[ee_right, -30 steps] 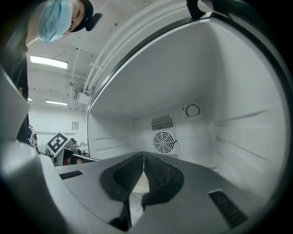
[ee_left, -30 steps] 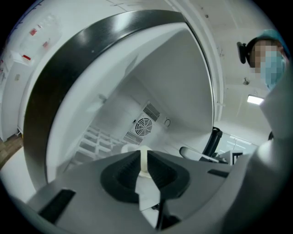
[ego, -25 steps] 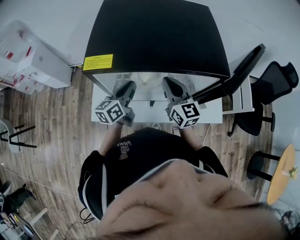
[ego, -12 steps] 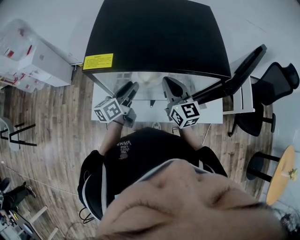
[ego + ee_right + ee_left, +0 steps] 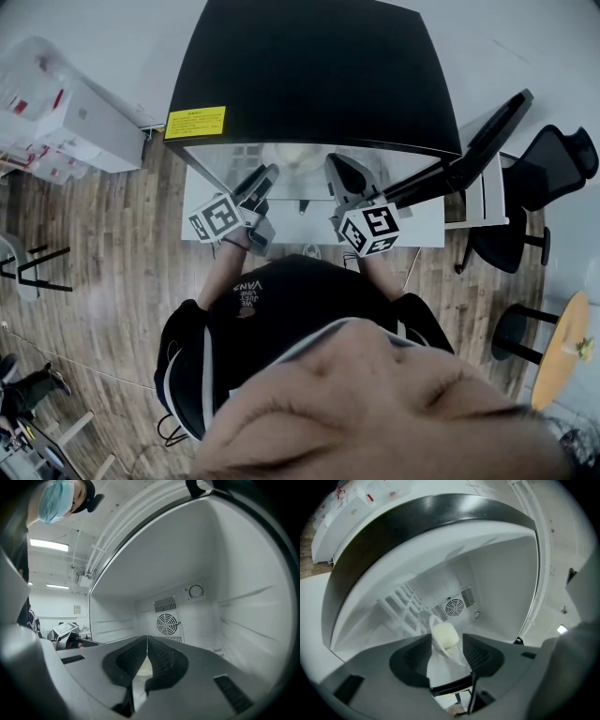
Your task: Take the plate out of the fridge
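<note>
**Left gripper (image 5: 265,176) opens at the mouth of the fridge (image 5: 319,66).**
Since the earlier frame the left gripper has rolled, tilting its marker cube further. Its jaws have just been opening and stand apart, with the plate (image 5: 432,625) inside the fridge showing in the gap. The right gripper (image 5: 147,641) stays closed on nothing.

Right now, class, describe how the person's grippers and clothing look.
The left gripper and right gripper are grey, with dark ribbed pads. Each carries a white cube printed with black square markers. The person wears a black top with white lettering.
</note>
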